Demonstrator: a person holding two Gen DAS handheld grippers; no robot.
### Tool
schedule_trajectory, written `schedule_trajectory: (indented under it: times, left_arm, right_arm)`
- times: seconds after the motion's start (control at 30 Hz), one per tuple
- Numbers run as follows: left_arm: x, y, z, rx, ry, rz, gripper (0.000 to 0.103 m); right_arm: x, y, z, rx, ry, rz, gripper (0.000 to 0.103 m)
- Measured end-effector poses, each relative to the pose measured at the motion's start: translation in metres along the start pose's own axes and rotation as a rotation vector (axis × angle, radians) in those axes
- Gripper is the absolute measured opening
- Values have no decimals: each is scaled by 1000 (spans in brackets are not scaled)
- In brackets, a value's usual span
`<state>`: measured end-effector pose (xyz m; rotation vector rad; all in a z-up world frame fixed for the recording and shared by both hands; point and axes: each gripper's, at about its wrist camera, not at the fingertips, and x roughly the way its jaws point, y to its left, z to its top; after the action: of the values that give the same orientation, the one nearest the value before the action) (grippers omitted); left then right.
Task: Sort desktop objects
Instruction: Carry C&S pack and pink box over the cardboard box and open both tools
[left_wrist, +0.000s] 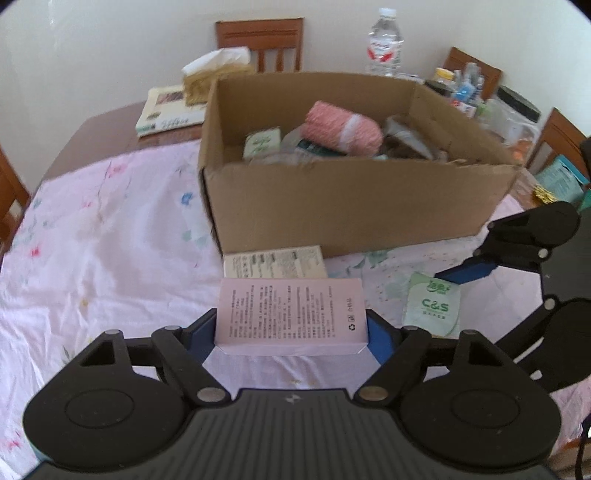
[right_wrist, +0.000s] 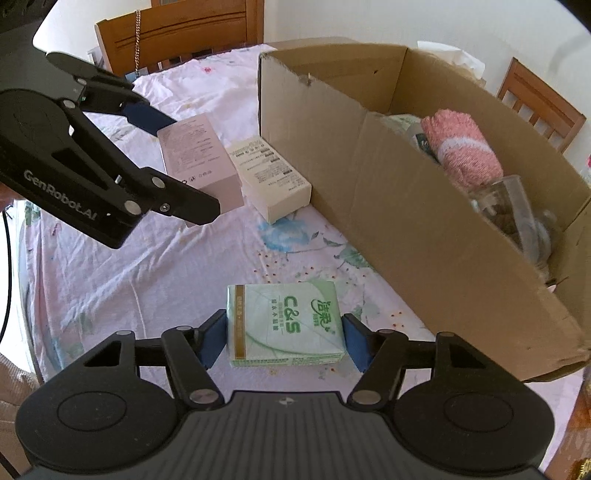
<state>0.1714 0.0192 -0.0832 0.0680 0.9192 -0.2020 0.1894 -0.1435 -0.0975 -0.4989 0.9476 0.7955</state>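
Gripping pink box (left_wrist: 291, 314) crosswise, left claw (left_wrist: 291, 332) | right claw (right_wrist: 284, 341) spread, flanking tissue pack (right_wrist: 284, 325)

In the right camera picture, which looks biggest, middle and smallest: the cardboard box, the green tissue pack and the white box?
1. Cardboard box, by far the biggest.
2. Green tissue pack and white box look about alike; the pack is nearer the camera, so I won't rank them.
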Motion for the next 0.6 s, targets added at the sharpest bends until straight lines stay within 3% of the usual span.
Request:
schedule_trajectory:
  times: [0.33,0.6]
  left_arm:
    - [-44,-6,36,79,-98,-67,81]
    - [-55,-10,80,117,-193,-96,81]
  right_arm:
    - [-54,-2,13,11,-100,-61,70]
    - [-98,-21,28,60,-203,-130,70]
